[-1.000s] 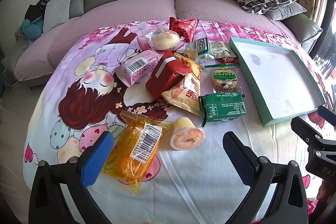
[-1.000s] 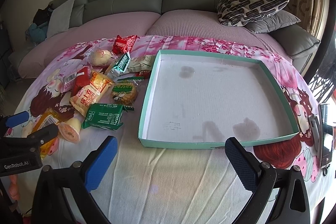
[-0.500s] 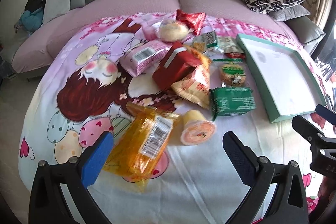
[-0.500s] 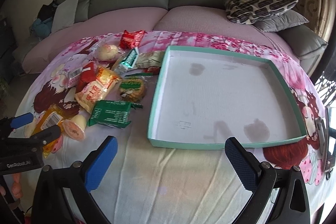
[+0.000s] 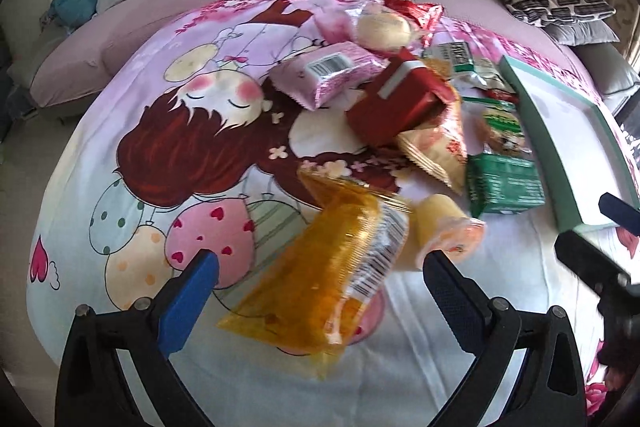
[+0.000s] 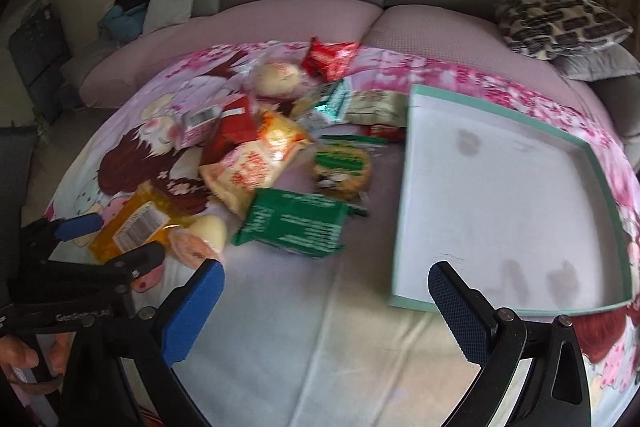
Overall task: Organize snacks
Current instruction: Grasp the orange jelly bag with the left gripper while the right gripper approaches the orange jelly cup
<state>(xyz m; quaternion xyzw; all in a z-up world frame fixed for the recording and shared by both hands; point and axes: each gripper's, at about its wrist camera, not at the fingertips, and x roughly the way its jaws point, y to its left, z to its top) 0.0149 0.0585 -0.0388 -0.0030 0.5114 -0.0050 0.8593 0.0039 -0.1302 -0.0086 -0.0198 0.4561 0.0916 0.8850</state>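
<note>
My left gripper (image 5: pixel 320 275) hung over the near edge of the bed, jaws wide, the orange packet (image 5: pixel 332 267) lying between them, ungripped. I judged this the first pick: lower, close, carry right to the teal tray (image 6: pixel 500 195), which held nothing. My right gripper (image 6: pixel 324 287) hovered wide and empty before it. Farther off, the snack pile (image 6: pixel 280 147) overlapped; blur made its labels unreadable.

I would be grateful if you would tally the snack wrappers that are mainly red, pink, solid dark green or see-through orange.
Red: 2, the dark red packet and the bright red packet
Pink: 1, the pink packet
Dark green: 1, the green packet
Orange: 1, the orange packet
Total: 5; a red scrap by the tray is too hidden to count.
</note>
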